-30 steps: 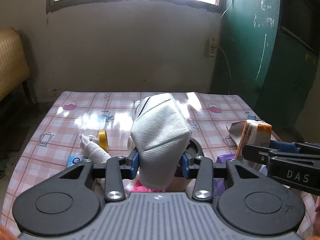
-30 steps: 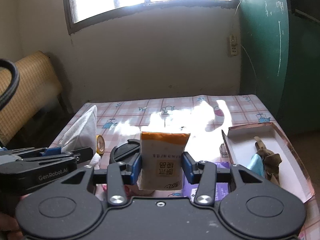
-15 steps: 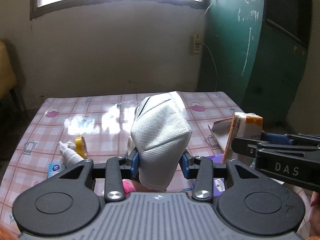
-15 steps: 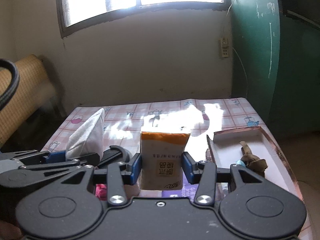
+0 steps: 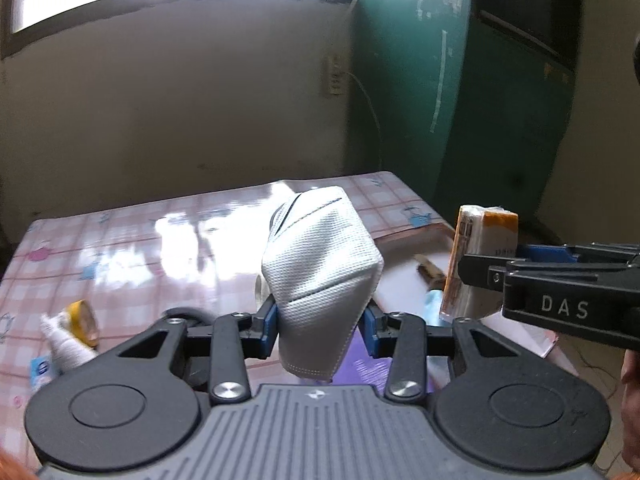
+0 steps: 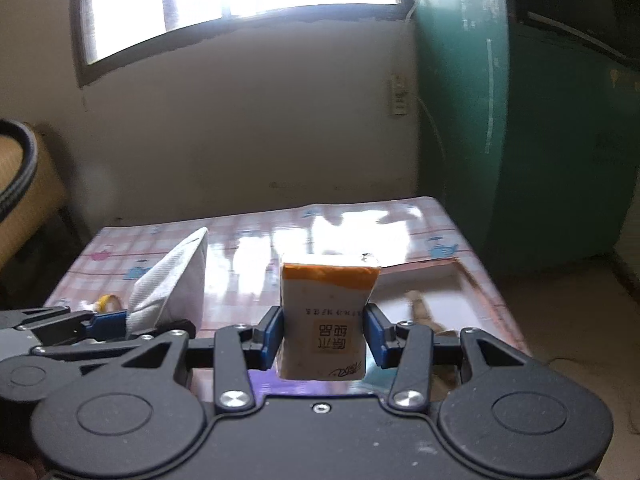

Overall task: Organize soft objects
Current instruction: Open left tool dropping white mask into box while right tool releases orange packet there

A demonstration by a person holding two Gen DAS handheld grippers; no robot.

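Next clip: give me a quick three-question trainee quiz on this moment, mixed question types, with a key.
1. True or false: the left gripper is shut on a grey face mask.
2. What does the right gripper hold? A) a roll of yellow tape B) an orange-and-white tissue pack C) a blue cloth
3. Fill in: the open shallow box on the checked table lies to the ____ of the tissue pack in the right wrist view.

Key: 1 true; 2 B; 3 right.
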